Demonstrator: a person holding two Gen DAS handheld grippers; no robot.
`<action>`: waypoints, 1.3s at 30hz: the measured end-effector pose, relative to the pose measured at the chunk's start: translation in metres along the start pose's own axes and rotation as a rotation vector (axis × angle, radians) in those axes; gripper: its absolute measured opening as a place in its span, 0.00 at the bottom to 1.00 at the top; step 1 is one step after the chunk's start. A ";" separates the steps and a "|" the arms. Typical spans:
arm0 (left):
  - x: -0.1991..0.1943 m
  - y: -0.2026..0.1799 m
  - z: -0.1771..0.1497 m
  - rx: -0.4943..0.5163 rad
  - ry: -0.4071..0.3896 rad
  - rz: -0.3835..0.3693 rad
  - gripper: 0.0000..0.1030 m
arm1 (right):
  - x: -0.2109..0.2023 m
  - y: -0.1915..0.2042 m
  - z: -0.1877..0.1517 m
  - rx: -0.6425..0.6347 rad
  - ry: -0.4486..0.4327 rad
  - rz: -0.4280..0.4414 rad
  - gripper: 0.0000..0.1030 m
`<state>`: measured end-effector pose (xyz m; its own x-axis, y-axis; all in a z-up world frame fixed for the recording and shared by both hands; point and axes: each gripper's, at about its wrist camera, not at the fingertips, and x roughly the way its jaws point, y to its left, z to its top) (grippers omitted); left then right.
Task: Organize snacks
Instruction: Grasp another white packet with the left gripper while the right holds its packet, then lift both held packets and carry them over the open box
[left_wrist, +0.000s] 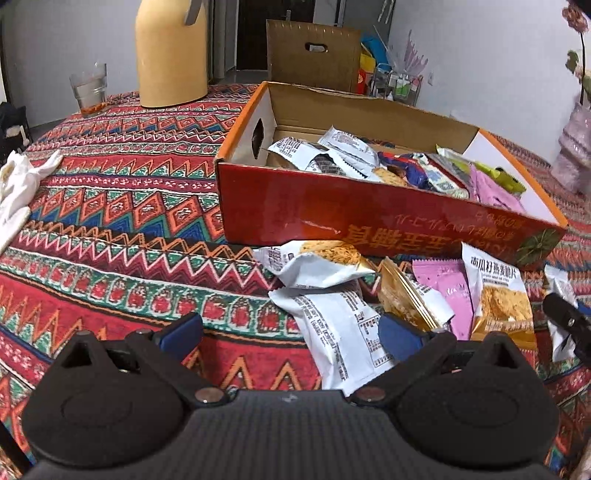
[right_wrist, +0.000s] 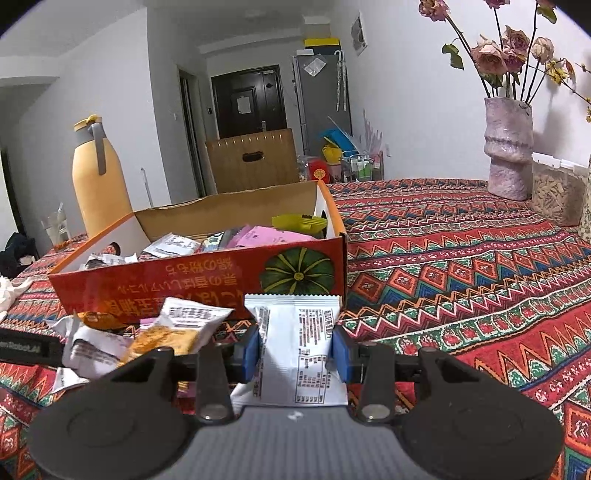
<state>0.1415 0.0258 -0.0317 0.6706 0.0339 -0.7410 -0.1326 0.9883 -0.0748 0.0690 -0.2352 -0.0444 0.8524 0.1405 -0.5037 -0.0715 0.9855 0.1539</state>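
Several snacks already lie in the red box (right_wrist: 207, 284); a small pile (left_wrist: 406, 295) waits on the counter just before it. The right tongs (right_wrist: 297, 352) grip a white packet (right_wrist: 299, 332); the left tongs (left_wrist: 291, 332) hover agape, empty.

This is a lived-in home, a dining corner. A table (right_wrist: 461, 258) wears a patterned cloth; on it stand a vase of dried roses (right_wrist: 508, 147) and a yellow thermos (right_wrist: 98, 184). Beyond the table are a fridge (right_wrist: 321, 96) and a dark entrance door (right_wrist: 249, 101).
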 end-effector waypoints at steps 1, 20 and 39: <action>0.000 0.000 0.000 -0.009 -0.004 -0.009 1.00 | 0.000 0.000 0.000 0.000 -0.001 0.000 0.39; 0.007 -0.022 -0.009 0.061 -0.051 0.065 0.77 | 0.001 0.000 0.000 0.003 0.006 0.004 0.39; -0.040 -0.011 -0.034 0.097 -0.111 -0.025 0.35 | -0.005 0.000 -0.001 0.007 -0.032 0.018 0.39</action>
<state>0.0909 0.0079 -0.0239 0.7504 0.0201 -0.6606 -0.0475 0.9986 -0.0235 0.0646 -0.2362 -0.0428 0.8671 0.1548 -0.4735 -0.0831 0.9821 0.1689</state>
